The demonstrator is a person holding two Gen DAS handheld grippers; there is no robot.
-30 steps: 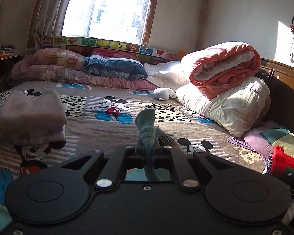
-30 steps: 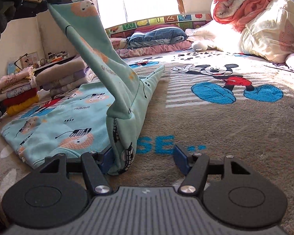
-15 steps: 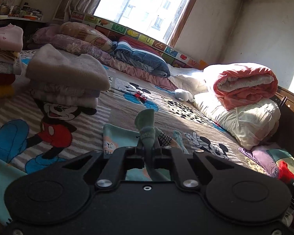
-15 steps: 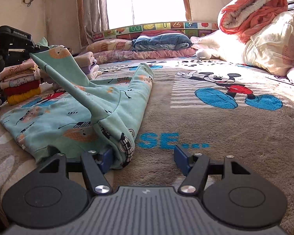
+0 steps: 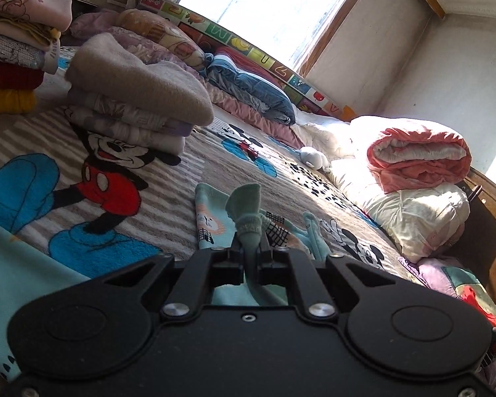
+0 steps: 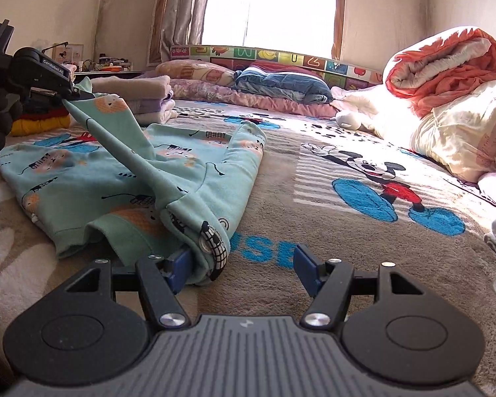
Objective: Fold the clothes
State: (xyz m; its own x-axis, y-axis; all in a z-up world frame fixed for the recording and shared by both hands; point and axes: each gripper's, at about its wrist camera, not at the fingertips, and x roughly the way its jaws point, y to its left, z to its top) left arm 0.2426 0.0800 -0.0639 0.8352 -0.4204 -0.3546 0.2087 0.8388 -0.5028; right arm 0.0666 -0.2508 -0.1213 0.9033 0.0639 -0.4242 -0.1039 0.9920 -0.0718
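A mint-green printed child's top (image 6: 182, 172) lies on the Mickey Mouse blanket (image 6: 314, 231), partly folded over itself. My left gripper (image 5: 250, 258) is shut on the top's ribbed sleeve cuff (image 5: 246, 205), which sticks up between the fingers. In the right wrist view the left gripper (image 6: 74, 92) holds that sleeve stretched low over the top, at the far left. My right gripper (image 6: 243, 264) rests open on the blanket. The top's folded corner with a snap button (image 6: 203, 241) lies against its left blue pad (image 6: 178, 268); the right pad stands apart.
A stack of folded beige and lilac clothes (image 5: 132, 99) and a pink, red and yellow stack (image 5: 13, 49) sit behind the top. Pillows (image 6: 281, 82) line the window side. Rolled quilts (image 6: 446, 59) and a white plush toy (image 5: 314, 157) fill the right.
My left gripper came down and across with the sleeve, so the raised sleeve now stretches low over the top. Both views rolled. The right gripper shifted only slightly and stays open.
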